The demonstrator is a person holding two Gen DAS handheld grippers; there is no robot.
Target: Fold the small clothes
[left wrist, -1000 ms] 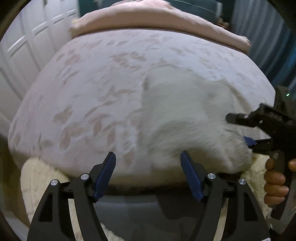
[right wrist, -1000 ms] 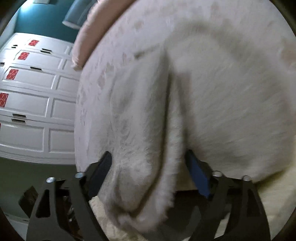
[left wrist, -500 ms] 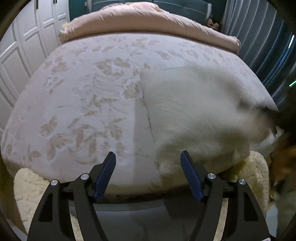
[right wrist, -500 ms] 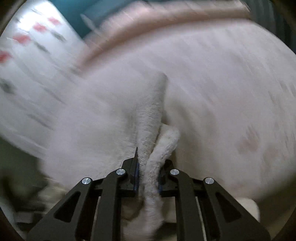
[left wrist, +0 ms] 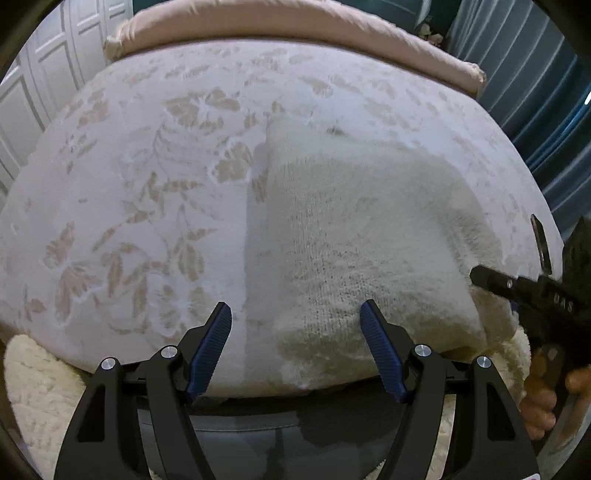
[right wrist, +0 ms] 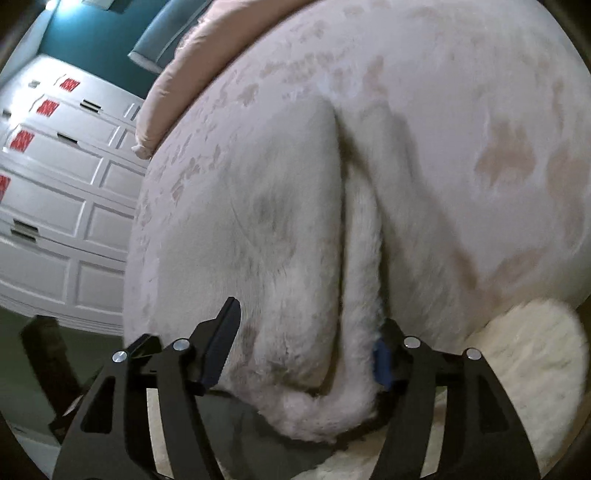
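Observation:
A white fuzzy knitted garment (left wrist: 362, 236) lies folded on the floral bed cover (left wrist: 147, 192), its front edge hanging over the bed's near edge. My left gripper (left wrist: 295, 306) hovers open above the garment's front left corner, touching nothing. In the right wrist view, the right gripper (right wrist: 308, 317) has its jaws opening, with the garment's thick fluffy side fold (right wrist: 362, 258) lying loose between them. From the left wrist view, one of the right gripper's fingers (left wrist: 495, 282) shows at the garment's right edge, with a person's hand (left wrist: 539, 410) on the handle.
A rolled pink blanket (left wrist: 295, 22) lies across the far end of the bed. White panelled wardrobe doors (right wrist: 55, 177) stand to the left and blue curtains (left wrist: 535, 110) to the right. A cream shaggy rug (left wrist: 33, 387) lies on the floor below the bed's edge.
The right gripper shut on the garment's side fold half a second ago and now stands wide again. The garment has settled flatter. My left gripper has moved nearer to its front left corner.

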